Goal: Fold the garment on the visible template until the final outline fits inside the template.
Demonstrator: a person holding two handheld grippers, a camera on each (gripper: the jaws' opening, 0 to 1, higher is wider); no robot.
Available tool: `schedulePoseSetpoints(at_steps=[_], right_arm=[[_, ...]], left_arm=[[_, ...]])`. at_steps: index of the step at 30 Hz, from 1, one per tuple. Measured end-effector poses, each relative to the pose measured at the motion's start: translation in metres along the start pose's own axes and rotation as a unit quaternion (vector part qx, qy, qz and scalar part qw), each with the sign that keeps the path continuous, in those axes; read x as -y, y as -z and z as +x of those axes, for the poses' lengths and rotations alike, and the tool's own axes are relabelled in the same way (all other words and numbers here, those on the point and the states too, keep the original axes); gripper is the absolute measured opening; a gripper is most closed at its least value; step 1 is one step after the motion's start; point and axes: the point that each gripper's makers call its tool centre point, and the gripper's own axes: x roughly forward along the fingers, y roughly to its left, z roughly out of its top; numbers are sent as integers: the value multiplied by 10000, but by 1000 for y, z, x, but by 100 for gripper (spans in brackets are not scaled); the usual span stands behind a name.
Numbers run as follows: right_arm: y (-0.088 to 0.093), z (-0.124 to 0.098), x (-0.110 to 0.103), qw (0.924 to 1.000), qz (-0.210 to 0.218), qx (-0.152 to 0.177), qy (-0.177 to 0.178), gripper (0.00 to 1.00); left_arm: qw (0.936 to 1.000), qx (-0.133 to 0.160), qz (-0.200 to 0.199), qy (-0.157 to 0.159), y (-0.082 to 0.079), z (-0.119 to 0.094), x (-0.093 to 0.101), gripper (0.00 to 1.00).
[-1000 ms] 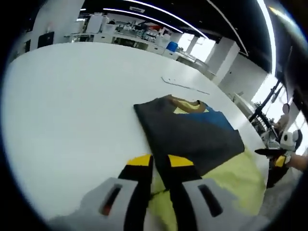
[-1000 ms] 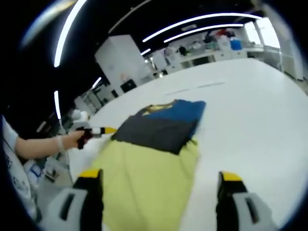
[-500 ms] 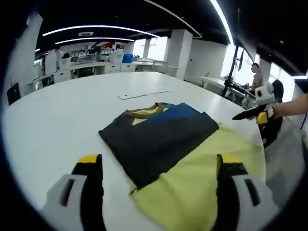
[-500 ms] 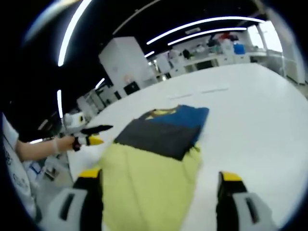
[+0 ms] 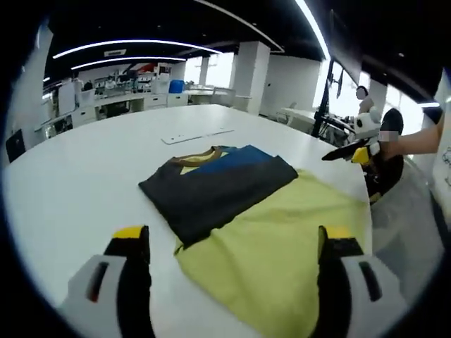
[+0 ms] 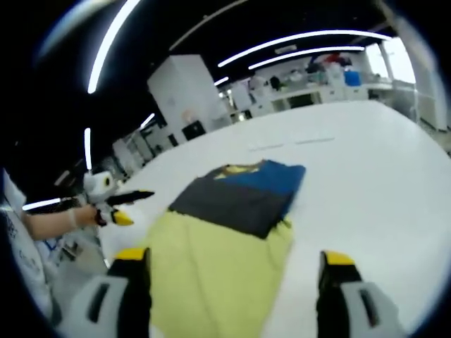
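Garment (image 5: 239, 211) lies folded on white table (image 5: 84, 169).

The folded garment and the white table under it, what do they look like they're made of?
The garment looks like soft knit fabric, probably cotton jersey: matte, lying limp in flat folds, with dark grey, blue and yellow-green panels and a ribbed-looking collar. The table looks like a hard, smooth white top, perhaps laminate; it has a faint sheen and no visible grain.

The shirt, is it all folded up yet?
Partly. The shirt has its dark top part folded over the yellow part and lies flat on the white table. Nothing is in hand: the left gripper and right gripper are both open and off it. No template outline is visible, so fit is unclear.
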Motion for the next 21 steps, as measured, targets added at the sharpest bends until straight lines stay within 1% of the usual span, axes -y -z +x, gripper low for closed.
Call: schedulePoseSetpoints(at_steps=[6,11,13,19,21], right_arm=[[2,-8,1,10000,-53,-23,57,99],[8,-13,2,9998,-151,-91,99,99],[10,-16,3,9997,-174,-106,108,99],[16,-22,3,9996,-168,-147,144,99],[18,-23,3,9996,-157,-202,122,99]], left_arm=[[9999,-90,-110,50,16,-20,9,96],[9997,-123,-187,33,24,-32,16,95],[9997,-107,-238,13,26,-37,15,95],[9993,-170,-316,66,34,-44,22,93],[9990,-263,-362,55,41,-44,21,94]])
